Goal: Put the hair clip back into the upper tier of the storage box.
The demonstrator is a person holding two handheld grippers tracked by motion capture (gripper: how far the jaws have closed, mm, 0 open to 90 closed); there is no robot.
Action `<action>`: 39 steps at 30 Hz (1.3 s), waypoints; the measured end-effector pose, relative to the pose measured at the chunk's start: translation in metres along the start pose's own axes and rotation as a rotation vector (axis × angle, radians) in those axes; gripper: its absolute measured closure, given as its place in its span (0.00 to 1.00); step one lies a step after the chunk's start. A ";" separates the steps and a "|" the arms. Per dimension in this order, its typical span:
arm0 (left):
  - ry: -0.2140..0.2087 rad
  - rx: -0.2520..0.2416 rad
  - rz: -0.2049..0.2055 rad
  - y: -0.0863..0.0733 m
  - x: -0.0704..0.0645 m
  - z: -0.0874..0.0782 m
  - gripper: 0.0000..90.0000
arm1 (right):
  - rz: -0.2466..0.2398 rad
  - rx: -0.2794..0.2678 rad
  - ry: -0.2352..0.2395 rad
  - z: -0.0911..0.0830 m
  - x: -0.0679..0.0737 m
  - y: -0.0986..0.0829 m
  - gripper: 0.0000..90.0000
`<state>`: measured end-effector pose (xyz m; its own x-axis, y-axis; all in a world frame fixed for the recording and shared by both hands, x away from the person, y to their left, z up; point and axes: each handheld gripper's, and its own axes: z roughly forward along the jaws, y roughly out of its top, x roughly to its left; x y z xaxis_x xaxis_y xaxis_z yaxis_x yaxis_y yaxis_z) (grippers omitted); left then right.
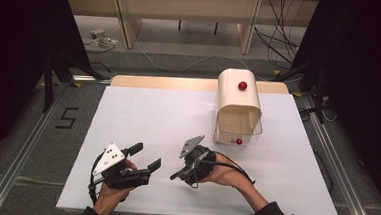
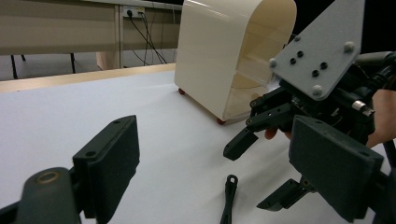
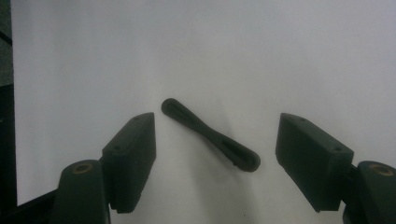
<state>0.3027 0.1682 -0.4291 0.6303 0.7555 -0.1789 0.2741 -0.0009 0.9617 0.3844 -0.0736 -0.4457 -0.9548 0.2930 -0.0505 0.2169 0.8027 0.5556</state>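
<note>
A small dark strap-like piece is seen lying flat on the white table top. It is slender, pinched narrow at its middle and widened toward two rounded ends, each end being pierced by a long slot; its surface is matt and nearly black. In the right gripper view it lies on a slant between the two jaws, touched by neither. In the left gripper view one looped end of it is seen on the table, below the right gripper.

The right gripper is held low over the piece, tilted downward, with its jaws spread wide and nothing gripped. The left gripper is held just to the left of it, its jaws likewise set wide apart and empty.

A cream bread box with a rounded top and red knob stands farther back on the table, well apart from the piece.
</note>
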 end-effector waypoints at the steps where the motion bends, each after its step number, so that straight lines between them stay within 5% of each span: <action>1: 0.000 0.004 0.005 0.000 0.000 0.000 0.18 | -0.006 0.010 0.002 0.001 -0.001 0.001 0.33; 16: 0.014 -0.013 -0.004 0.001 0.002 -0.002 0.18 | -0.065 0.129 0.010 0.015 -0.009 0.014 0.38; 39: 0.013 -0.011 0.000 0.001 0.002 -0.002 0.18 | -0.062 0.185 0.039 0.024 -0.016 0.017 0.48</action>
<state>0.3030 0.1712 -0.4285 0.6203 0.7642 -0.1766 0.2660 0.0069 0.9639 0.4077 -0.0525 -0.4554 -0.9740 0.2220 -0.0455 0.1872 0.9015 0.3902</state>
